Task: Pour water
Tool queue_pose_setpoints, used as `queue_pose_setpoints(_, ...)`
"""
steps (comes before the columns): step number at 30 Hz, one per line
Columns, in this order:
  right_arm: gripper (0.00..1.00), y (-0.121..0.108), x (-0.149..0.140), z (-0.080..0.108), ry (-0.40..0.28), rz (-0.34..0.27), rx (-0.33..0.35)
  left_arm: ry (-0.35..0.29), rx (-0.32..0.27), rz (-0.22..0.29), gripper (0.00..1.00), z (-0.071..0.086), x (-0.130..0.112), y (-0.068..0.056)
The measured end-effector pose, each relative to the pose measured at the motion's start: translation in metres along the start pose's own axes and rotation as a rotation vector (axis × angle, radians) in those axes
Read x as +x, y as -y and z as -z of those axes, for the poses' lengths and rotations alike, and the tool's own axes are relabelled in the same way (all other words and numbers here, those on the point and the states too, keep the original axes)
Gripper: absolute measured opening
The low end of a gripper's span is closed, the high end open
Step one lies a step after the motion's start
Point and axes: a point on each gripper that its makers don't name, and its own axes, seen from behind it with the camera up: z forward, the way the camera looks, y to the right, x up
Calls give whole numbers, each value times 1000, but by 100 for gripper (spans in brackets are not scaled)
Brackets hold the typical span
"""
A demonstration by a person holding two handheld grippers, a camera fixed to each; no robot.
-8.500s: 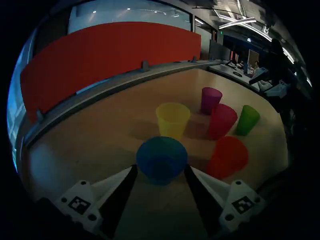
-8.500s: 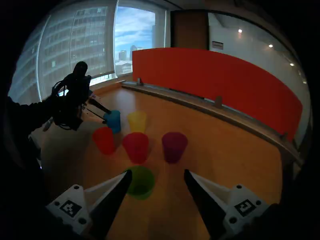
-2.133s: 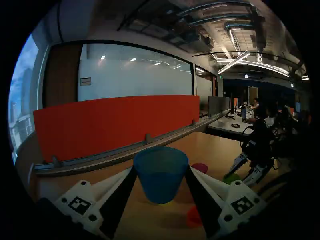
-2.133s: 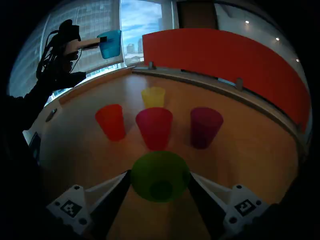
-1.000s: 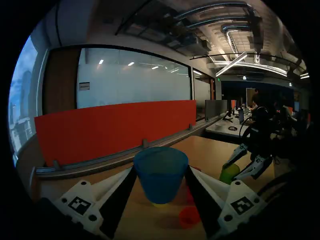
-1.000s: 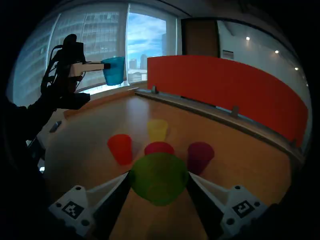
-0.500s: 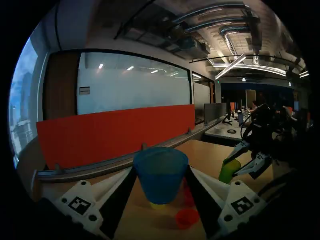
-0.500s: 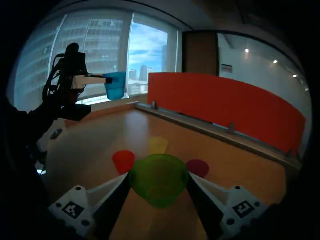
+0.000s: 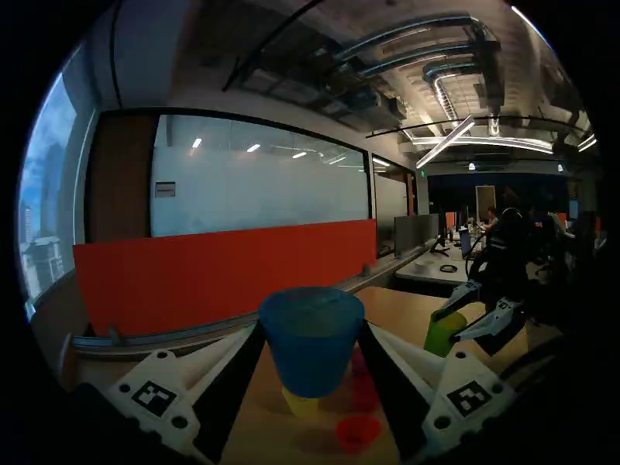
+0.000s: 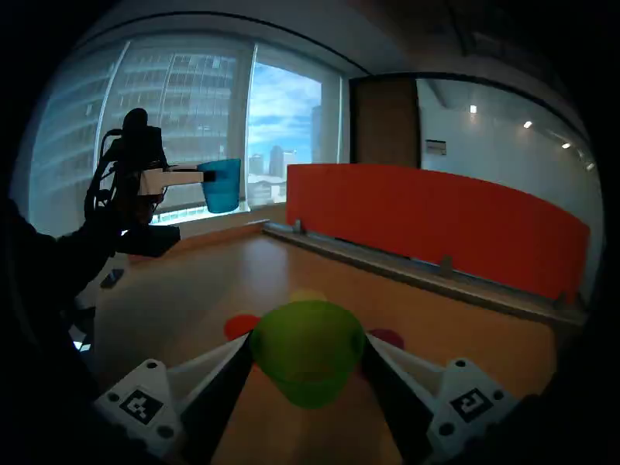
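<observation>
**Two cups held up over the table**

The left gripper (image 9: pixel 311 329) pinches a blue cup (image 9: pixel 310 360) between its two fingers, one finger on each side. The cup stands straight up, high above the wooden table (image 10: pixel 232 271). The right gripper (image 10: pixel 307 339) pinches a green cup (image 10: pixel 307 368) the same way. That cup is straight up too, and it is lifted off the table. I cannot tell if there is water in either cup.

In the right gripper view the blue cup is far off, in the air over the end of the table by the big windows (image 10: pixel 178 116). A dark sleeve (image 10: pixel 70 256) is behind the gripper that holds it. In the left gripper view the green cup looks small and hangs over the far side of the table.

More cups stand on the table, under the two held cups. There is a yellow cup (image 9: pixel 302 403), an orange cup (image 9: pixel 356 430) and a dark pink cup (image 9: pixel 364 391), all close together. A long red board (image 9: pixel 225 271) runs along the back edge of the table.
</observation>
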Motion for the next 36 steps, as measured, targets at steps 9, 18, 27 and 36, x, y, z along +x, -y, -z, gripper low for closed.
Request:
queue_pose_setpoints(9,94,3,22,4,-57,13,-2,-14,4,28,85,0,-1,0)
queue_pose_setpoints(18,94,4,35,5,-97,5,-1,-13,-2,24,85,1,-2,-5)
queue_pose_setpoints(27,95,-1,43,8,-125,-9,-6,-15,-7,23,85,1,0,-7)
queue_pose_setpoints(36,95,-4,42,6,-131,-25,-1,-13,-10,21,85,1,-1,-7)
